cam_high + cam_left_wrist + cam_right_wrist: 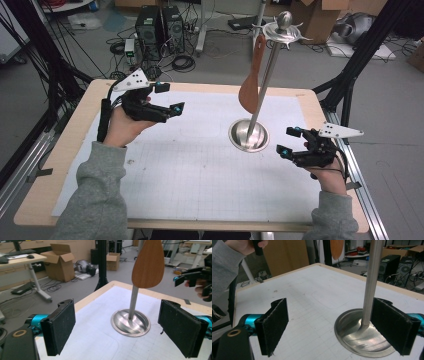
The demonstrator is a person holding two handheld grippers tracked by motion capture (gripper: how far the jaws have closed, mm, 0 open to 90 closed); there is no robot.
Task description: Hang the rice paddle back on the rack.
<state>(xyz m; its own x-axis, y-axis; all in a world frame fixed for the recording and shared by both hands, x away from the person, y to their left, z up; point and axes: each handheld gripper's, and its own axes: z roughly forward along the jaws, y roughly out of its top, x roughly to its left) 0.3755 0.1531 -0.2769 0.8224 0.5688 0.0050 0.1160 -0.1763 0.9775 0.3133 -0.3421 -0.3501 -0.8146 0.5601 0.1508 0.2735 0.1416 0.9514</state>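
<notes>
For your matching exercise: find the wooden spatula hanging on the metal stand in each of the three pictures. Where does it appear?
High view: the wooden spatula hangs right of centre, beside the pole.
Left gripper view: its blade is at top centre, in front of the pole.
Right gripper view: part of the blade shows at the top edge.
Shared landmark: the stand's round metal base.

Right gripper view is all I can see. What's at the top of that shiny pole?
Observer: A round knob, with a ring of hooks under it.
Operator: Is anything hanging there?
Observer: A wooden spatula hangs from one hook, blade down, above the stand's base.
Operator: Is the other claw holding it?
Observer: No, the left claw is open, apart from the spatula.
</notes>
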